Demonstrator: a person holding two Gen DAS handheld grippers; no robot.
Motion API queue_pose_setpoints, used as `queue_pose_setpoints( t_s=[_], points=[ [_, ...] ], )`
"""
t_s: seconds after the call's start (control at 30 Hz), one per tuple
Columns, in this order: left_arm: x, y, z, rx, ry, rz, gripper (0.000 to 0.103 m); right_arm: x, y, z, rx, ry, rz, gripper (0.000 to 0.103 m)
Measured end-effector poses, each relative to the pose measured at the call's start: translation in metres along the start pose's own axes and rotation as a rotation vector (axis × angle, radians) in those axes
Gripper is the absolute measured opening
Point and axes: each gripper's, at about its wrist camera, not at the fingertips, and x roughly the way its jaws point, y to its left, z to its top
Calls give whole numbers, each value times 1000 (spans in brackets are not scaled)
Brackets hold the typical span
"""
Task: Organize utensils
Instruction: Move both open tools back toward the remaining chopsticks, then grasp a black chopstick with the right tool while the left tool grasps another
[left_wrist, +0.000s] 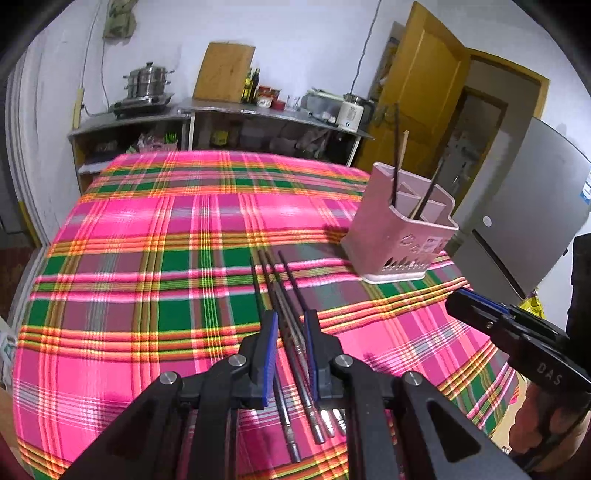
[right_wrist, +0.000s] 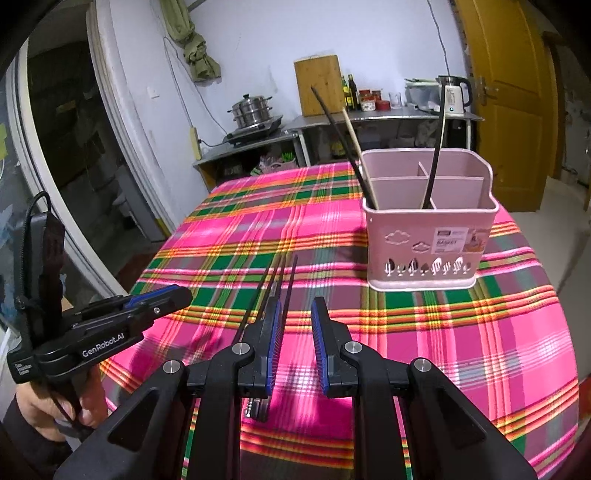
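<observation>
Several dark chopsticks (left_wrist: 282, 295) lie side by side on the plaid tablecloth (left_wrist: 147, 229), running away from me; they also show in the right wrist view (right_wrist: 275, 280). My left gripper (left_wrist: 291, 325) is open, with its jaws either side of the chopsticks, just above them. My right gripper (right_wrist: 297, 314) is open and empty, just right of the chopsticks. A pink utensil basket (right_wrist: 424, 229) with dividers stands upright at the far right and holds three chopsticks (right_wrist: 434, 166). It also shows in the left wrist view (left_wrist: 400, 229).
The right gripper's body (left_wrist: 517, 332) hangs over the table's right edge. The left gripper's body (right_wrist: 103, 332) is at the left edge. A counter (left_wrist: 221, 110) with a steamer pot, cutting board, bottles and kettle stands behind the table. A yellow door (left_wrist: 424, 92) is at right.
</observation>
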Motion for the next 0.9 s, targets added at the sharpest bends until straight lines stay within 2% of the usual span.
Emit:
queue_pose_setpoints(
  t_s=[0.37, 0.73, 0.9],
  points=[
    [65, 27, -4, -51, 112, 36, 14, 43, -5, -9, 6, 89, 10, 17],
    [112, 34, 10, -51, 152, 62, 14, 81, -6, -11, 5, 147, 16, 17],
    [119, 33, 11, -38, 138, 62, 17, 98, -5, -10, 0, 169, 17, 17]
  ],
)
